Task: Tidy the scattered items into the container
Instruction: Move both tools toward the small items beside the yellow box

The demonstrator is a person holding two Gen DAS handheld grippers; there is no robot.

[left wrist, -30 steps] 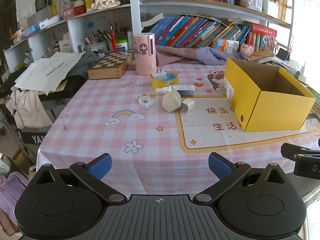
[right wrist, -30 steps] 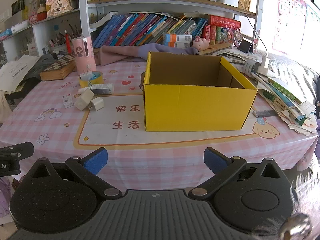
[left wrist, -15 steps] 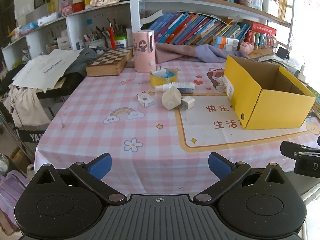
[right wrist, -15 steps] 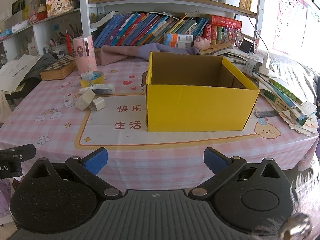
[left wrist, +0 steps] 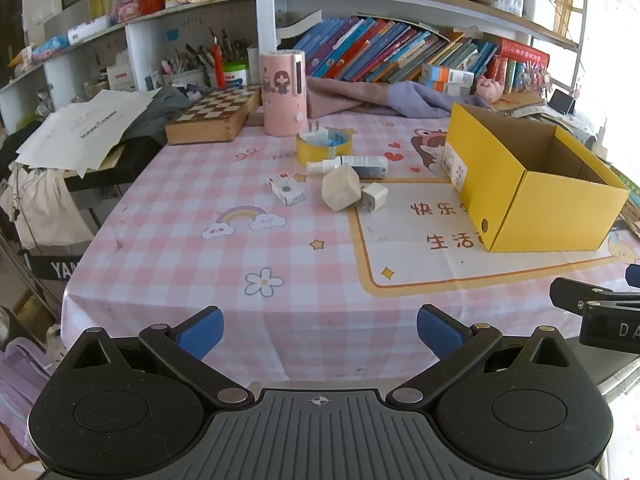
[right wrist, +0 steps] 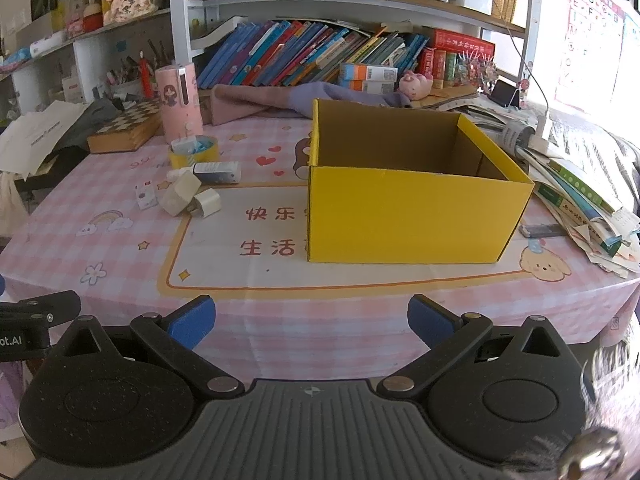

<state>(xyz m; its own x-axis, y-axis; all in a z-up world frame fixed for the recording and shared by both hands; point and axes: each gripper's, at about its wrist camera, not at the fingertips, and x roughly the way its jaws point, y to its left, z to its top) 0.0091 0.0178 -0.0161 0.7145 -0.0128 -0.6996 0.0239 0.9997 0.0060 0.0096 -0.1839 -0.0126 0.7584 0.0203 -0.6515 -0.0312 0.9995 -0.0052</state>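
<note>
An open yellow cardboard box [left wrist: 532, 184] [right wrist: 408, 216] stands on the pink checked tablecloth at the right. Left of it lie scattered items: a beige faceted block [left wrist: 340, 187] [right wrist: 180, 194], a white charger cube [left wrist: 374, 197] [right wrist: 206, 203], a small printed box [left wrist: 286, 191] [right wrist: 145, 196], a white tube [left wrist: 352, 165] [right wrist: 212, 172] and a yellow tape roll [left wrist: 324, 145] [right wrist: 193, 151] with a white plug in it. My left gripper [left wrist: 320, 330] is open and empty, at the table's near edge. My right gripper [right wrist: 311, 320] is open and empty, in front of the box.
A pink cylinder [left wrist: 283, 98], a chessboard box [left wrist: 212, 114] and a purple cloth [left wrist: 380, 98] lie at the back under bookshelves. Papers hang off the left [left wrist: 80, 128]. Stacked books [right wrist: 576, 196] and a small dark bar [right wrist: 542, 231] lie right of the box.
Both grippers have drawn back and risen slightly, so the table looks a little farther. Nothing on the table has moved.
</note>
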